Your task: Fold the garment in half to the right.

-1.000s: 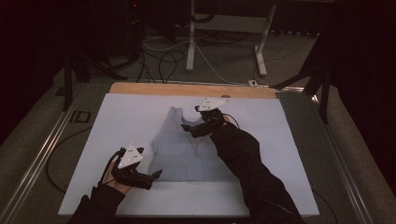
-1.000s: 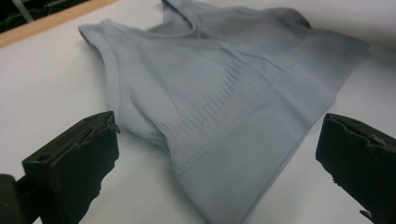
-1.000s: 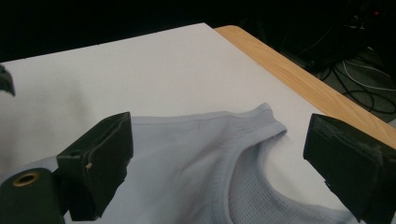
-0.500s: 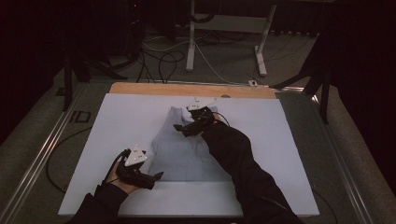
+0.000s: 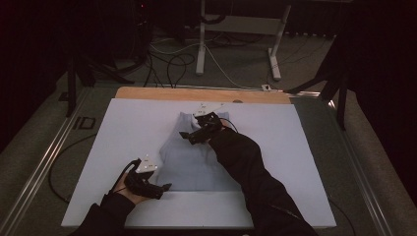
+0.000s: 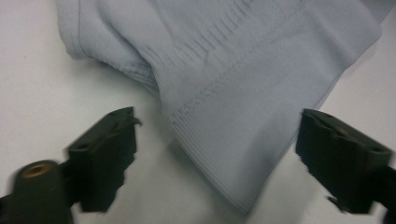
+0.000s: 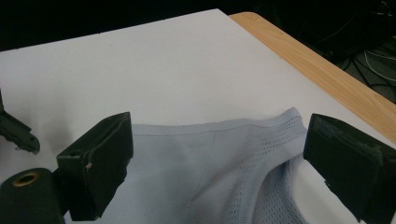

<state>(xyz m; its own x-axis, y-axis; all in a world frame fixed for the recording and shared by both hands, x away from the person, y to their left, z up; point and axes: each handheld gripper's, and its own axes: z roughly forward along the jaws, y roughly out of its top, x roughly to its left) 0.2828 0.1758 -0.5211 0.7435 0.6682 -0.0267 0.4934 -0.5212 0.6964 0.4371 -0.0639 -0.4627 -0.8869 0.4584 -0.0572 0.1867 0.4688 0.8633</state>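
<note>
On my white board the bare stretches left and right of the pale blue top let my grippers pass; my own right sleeve lies across the garment's right side, blocking a crossing there

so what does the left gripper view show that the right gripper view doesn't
Left gripper view: the ribbed hem corner of the pale blue garment, lying between the left tool with its jaws apart, not pressing it; they have just been closing.

Right gripper view: the garment's mesh panel and neckline edge, the wooden table edge, and the right tool with jaws wide.

Both: the same garment on the white board.
</note>
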